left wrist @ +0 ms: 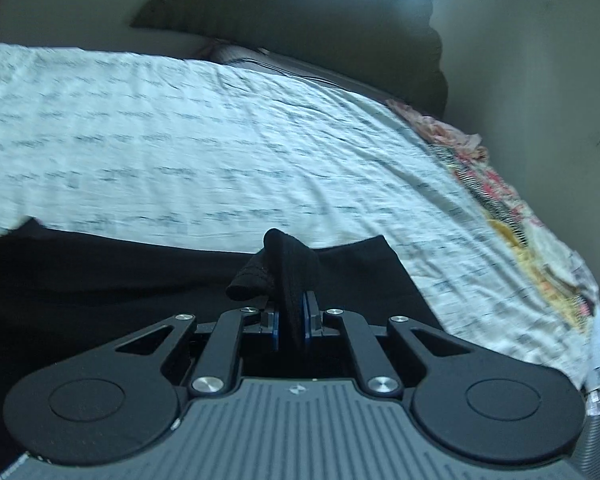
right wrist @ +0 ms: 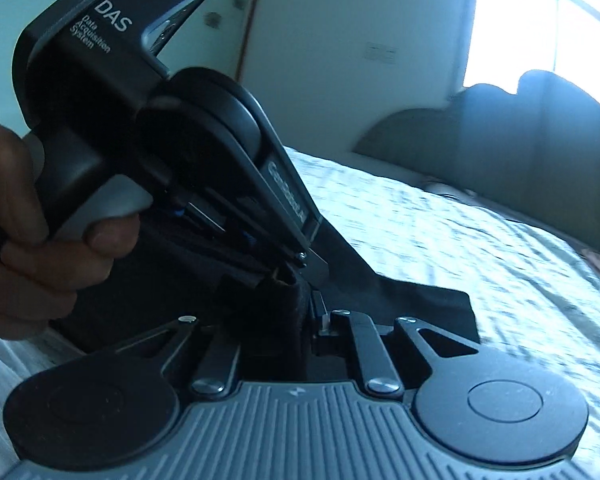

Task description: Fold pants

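Observation:
The black pants [left wrist: 100, 280] lie on a bed with a white patterned sheet [left wrist: 220, 140]. My left gripper [left wrist: 292, 316] is shut on a bunched fold of the pants' edge, which sticks up between its blue pads. In the right wrist view my right gripper [right wrist: 300, 312] is shut on black pants fabric [right wrist: 420, 304] too, right beside the left gripper's body [right wrist: 140, 120], held by a hand [right wrist: 28, 220]. Both grippers hold the cloth close together, lifted a little off the sheet.
A dark green pillow or cushion [left wrist: 340, 20] lies at the bed's far end against a pale wall. A colourful floral cloth [left wrist: 500, 200] runs along the bed's right edge. A bright window [right wrist: 540, 32] is at the back right.

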`<state>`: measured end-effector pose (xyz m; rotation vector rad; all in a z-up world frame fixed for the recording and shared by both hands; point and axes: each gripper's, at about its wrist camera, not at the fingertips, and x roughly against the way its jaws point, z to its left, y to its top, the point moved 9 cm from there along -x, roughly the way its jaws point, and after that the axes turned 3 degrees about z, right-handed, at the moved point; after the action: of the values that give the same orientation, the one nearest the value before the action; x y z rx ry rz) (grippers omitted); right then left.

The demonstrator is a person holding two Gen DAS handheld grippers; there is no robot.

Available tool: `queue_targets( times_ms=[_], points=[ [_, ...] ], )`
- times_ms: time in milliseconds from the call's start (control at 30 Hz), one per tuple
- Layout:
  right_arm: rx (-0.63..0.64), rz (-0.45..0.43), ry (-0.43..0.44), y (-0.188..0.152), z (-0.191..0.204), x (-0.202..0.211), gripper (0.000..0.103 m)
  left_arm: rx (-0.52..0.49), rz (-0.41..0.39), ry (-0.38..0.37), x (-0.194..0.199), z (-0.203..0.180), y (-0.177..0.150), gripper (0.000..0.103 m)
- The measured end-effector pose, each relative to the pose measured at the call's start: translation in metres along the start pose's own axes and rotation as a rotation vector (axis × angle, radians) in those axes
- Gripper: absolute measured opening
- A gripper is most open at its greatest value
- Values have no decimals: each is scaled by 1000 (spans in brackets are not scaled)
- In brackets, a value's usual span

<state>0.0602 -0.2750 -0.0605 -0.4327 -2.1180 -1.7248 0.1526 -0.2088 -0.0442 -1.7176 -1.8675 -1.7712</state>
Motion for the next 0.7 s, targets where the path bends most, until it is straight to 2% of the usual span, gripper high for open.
queue_targets(
  times_ms=[233, 300, 433, 467, 533, 600, 700],
  points=[
    [22, 13, 84, 5, 30, -23, 12, 12, -1, 80, 11, 36, -3, 14],
    [21, 14, 101, 6, 24, -32, 12, 2, -8, 103, 12, 42, -3, 15],
    [-30, 41, 140, 3, 9, -52, 12, -14, -10, 224, 13, 63, -5, 32],
    [-49, 60, 158, 4, 14, -58, 14, -7, -19, 254, 15, 71, -4, 33],
    [-52, 94, 186, -1, 14, -57, 22, 8, -38, 313, 23, 86, -3, 38],
    [-27, 87, 255, -1, 15, -44, 31, 28, -45, 357, 31, 100, -1, 41],
    [-42, 44, 380, 5, 15, -15, 32, 85, -36, 376, 37, 118, -1, 41]
  ],
)
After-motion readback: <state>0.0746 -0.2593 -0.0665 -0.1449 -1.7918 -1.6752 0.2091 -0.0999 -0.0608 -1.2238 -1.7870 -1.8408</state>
